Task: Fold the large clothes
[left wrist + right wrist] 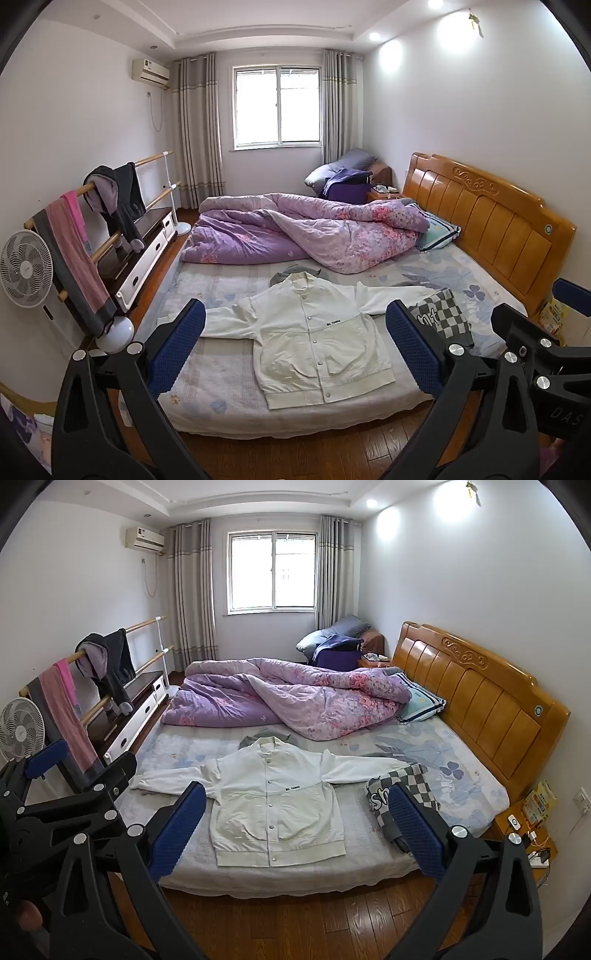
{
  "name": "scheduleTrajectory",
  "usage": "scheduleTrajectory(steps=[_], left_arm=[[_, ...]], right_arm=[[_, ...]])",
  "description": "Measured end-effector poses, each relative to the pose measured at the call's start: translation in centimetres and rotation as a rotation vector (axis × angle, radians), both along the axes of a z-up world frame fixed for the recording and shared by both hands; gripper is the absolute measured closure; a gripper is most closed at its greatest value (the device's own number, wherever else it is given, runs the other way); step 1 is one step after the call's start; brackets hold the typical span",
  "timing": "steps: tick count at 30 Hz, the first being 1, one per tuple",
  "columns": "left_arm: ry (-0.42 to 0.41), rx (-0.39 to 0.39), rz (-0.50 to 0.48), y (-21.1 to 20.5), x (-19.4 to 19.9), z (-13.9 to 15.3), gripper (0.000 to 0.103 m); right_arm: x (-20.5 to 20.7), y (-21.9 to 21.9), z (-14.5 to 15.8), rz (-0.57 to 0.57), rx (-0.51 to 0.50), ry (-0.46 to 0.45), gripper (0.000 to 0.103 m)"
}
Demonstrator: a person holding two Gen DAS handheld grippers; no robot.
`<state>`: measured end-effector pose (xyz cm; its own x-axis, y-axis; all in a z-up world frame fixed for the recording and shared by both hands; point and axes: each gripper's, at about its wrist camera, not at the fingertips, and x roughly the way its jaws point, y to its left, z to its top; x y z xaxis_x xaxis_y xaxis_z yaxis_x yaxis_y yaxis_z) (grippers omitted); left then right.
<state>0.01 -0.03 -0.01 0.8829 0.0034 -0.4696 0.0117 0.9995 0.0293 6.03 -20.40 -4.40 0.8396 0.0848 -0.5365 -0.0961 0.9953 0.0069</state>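
With both the left gripper (295,343) and right gripper (297,821) wide open and empty, take the jacket (273,808) at center frame by 1 sleeve first.

Checkered garment (441,314) crowding jacket's (314,339) right sleeve

The left gripper (295,347) is a matte black plastic claw with two broad, ribbed arms shaped like open triangles. Each finger ends in a deep blue pad (176,343) with a fine dimpled texture. Round silver screw heads sit at the pivots behind the pads. White letters, "DAS", mark the black body off to this claw's right side. The right gripper (295,827) has the same build: black arms, blue textured pads (417,829) and silver screws at the joints.
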Motion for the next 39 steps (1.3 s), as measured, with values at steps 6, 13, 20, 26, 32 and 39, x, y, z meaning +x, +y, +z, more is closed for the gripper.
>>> scheduleTrajectory(steps=[6, 13, 20, 26, 32, 39], left_arm=[[-0.001, -0.001, 0.002, 0.01, -0.02, 0.0, 0.005], [-0.001, -0.001, 0.001, -0.01, -0.04, 0.04, 0.005], [0.001, -0.004, 0.0, 0.02, 0.0, 0.0, 0.005], [0.002, -0.005, -0.001, 0.02, 0.01, 0.0, 0.005], [0.003, -0.006, -0.001, 0.02, 0.01, 0.0, 0.005], [0.003, -0.006, -0.002, 0.02, 0.01, 0.0, 0.005]], right_arm=[[-0.01, 0.18, 0.16, -0.001, -0.002, -0.001, 0.008], [-0.01, 0.26, 0.15, -0.001, -0.002, 0.0, 0.008], [-0.03, 0.33, 0.17, -0.001, -0.001, 0.0, 0.008], [-0.08, 0.43, 0.21, -0.001, -0.004, 0.002, 0.008], [-0.14, 0.48, 0.25, -0.002, -0.005, 0.001, 0.008], [-0.19, 0.52, 0.27, -0.001, -0.005, 0.002, 0.008]])
